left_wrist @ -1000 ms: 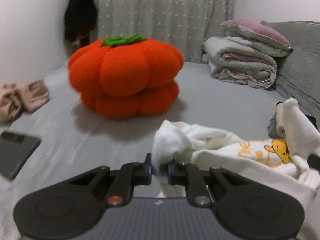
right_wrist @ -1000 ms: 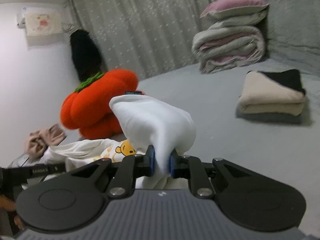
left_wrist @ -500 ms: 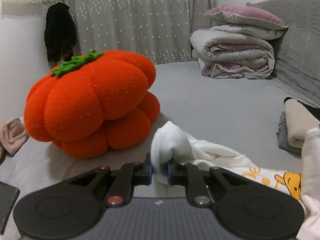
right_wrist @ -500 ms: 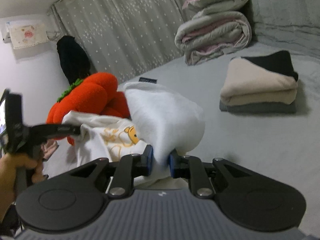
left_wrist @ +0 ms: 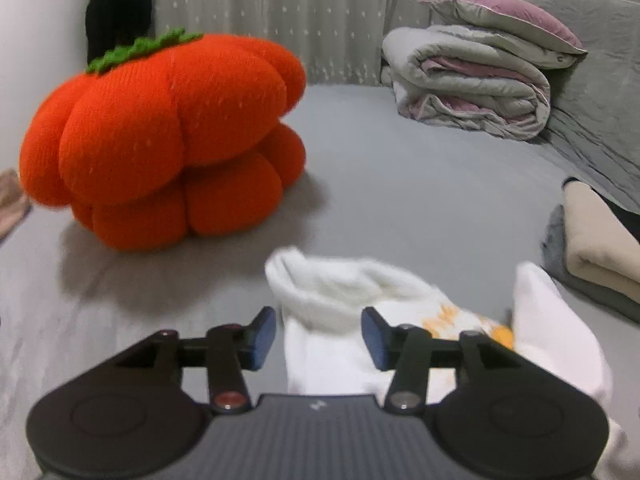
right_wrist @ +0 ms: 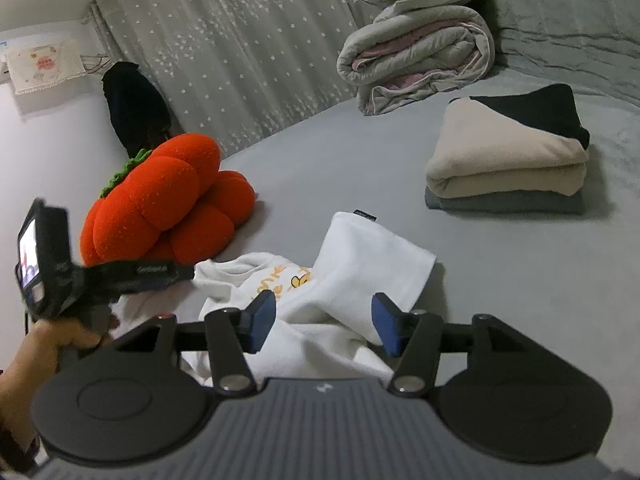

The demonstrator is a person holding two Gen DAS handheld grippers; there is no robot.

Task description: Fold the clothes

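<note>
1. White sweatshirt (right_wrist: 320, 292) – yellow cartoon print, lying rumpled on grey bed (right_wrist: 520, 280), just right of orange pumpkin cushion (right_wrist: 164, 204) as right wrist cam sees it; one flap folded over the print.
2. Left claw (left_wrist: 319, 334) – jaws have just been opening, now apart; a fold of the sweatshirt (left_wrist: 328, 312) sits btwn the pads, not pinched. Released.
3. Right claw (right_wrist: 323, 326) – jaws have just been opening, now apart; sweatshirt cloth btwn the pads, no squeeze seen. Released.
4. Left hand (right_wrist: 36, 348) – grips handle of left claw, nearer the cam than the cushion.
5. Folded clothes stack (right_wrist: 508, 160) – beige/black over grey, well right of cushion.
6. Rolled quilt w/ pink pillow (right_wrist: 416, 52) – beyond cushion, by dotted curtain (right_wrist: 240, 52).
</note>
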